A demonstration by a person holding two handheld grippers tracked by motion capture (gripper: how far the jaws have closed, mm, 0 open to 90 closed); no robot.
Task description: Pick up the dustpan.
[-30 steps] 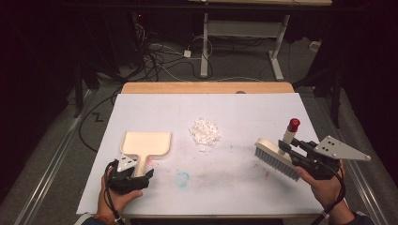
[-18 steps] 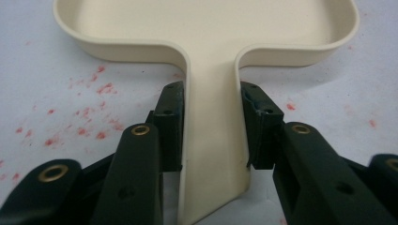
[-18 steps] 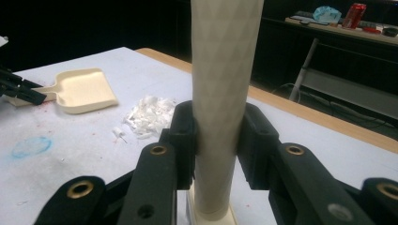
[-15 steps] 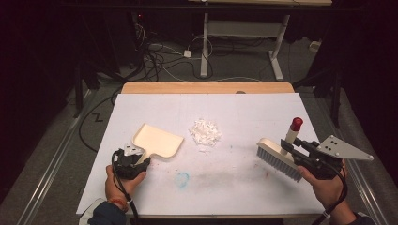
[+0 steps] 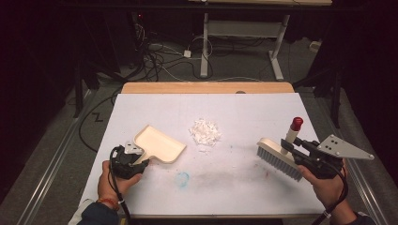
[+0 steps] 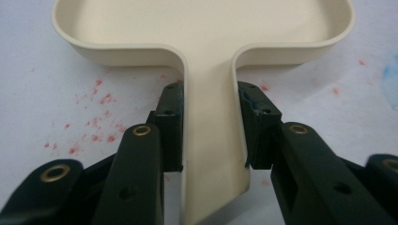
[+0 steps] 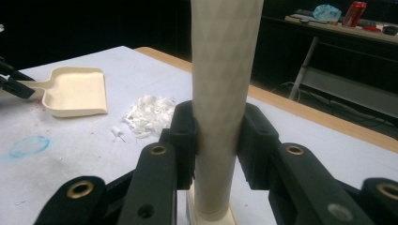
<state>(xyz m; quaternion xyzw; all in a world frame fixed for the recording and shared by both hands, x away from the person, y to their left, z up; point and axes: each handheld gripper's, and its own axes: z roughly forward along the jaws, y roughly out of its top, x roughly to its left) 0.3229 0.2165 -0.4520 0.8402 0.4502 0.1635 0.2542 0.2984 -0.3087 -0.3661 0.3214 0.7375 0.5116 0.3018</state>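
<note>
Both grippers' fingers (image 6: 171,117) clamped shut

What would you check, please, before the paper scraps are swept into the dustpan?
1. Left gripper shut on the dustpan handle: ok.
2. Right gripper shut on the brush handle: ok.
3. Paper scraps gathered in one pile between dustpan and brush: ok, a few stray bits beside it.
4. Dustpan's open edge facing the pile: ok.
5. Dustpan's open edge flat on the table: cannot tell.
6. Bristles down on the table: cannot tell.
</note>
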